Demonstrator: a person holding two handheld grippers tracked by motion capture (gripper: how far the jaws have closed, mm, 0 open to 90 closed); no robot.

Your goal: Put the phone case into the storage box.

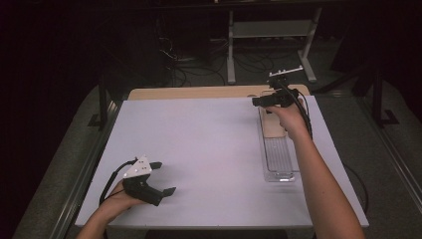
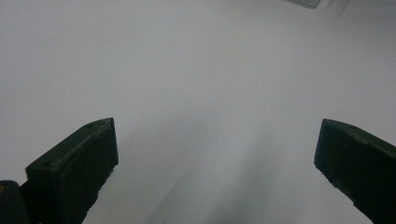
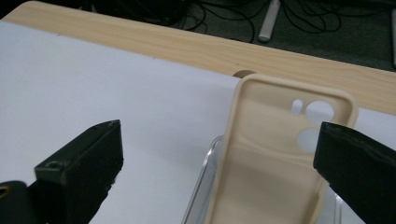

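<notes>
left gripper lower left of high view, jaws wide apart over white table, right gripper upper right, jaws spread above beige phone case in clear tray

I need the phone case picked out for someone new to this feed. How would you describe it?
Start at the white table and go to its far right side, where a long clear plastic tray runs front to back. The beige phone case lies open side up in the tray's far end, right below the open right gripper. It is the one opaque, tan item there, with round camera cut-outs near its far end.
</notes>
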